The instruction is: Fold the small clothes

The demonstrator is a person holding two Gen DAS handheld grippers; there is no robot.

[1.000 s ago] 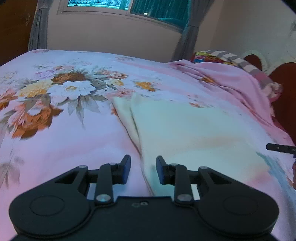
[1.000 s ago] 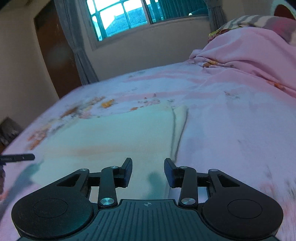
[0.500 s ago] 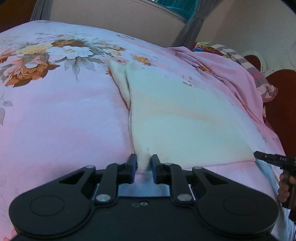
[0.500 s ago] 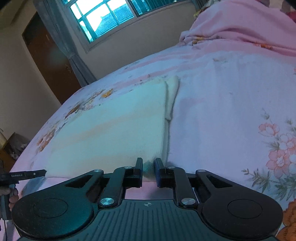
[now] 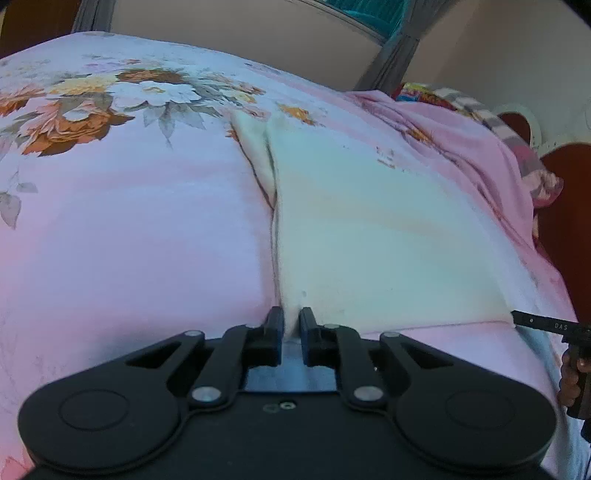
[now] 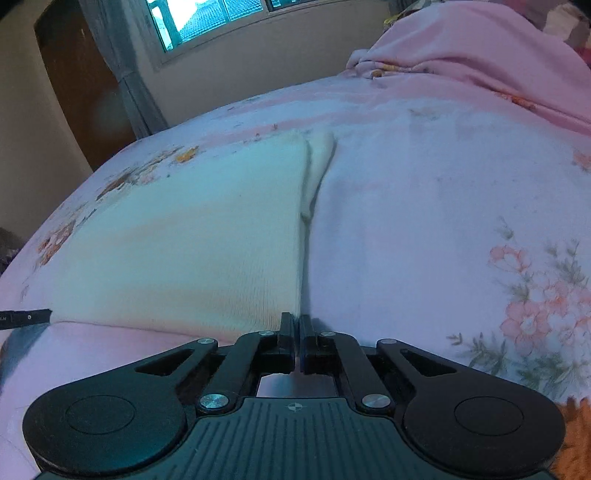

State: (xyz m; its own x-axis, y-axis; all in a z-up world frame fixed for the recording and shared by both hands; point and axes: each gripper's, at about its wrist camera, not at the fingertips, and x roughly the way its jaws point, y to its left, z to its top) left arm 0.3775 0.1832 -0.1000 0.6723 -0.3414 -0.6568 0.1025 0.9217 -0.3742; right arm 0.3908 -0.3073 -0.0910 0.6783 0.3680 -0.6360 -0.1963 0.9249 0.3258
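A pale cream knitted garment [image 5: 369, 229] lies flat on the pink floral bedsheet [image 5: 129, 229]. My left gripper [image 5: 291, 325] is shut on its near left corner. In the right wrist view the same garment [image 6: 192, 243] spreads to the left, and my right gripper [image 6: 297, 325] is shut on its near right corner. A narrow folded strip of the garment [image 6: 319, 162] runs along its far right edge. The tip of the other gripper shows at each view's side edge, at the right in the left wrist view [image 5: 543, 325] and at the left in the right wrist view [image 6: 26, 318].
A rumpled pink blanket [image 6: 461, 62] and a striped pillow [image 5: 480, 110] lie at the head of the bed. A window with grey curtains [image 6: 207, 22] and a brown door [image 6: 81, 85] stand beyond the bed. A dark red headboard [image 5: 569, 206] is at the right.
Both grippers moved down to the garment's near edge and closed on its corners; a second ago both were open above it.
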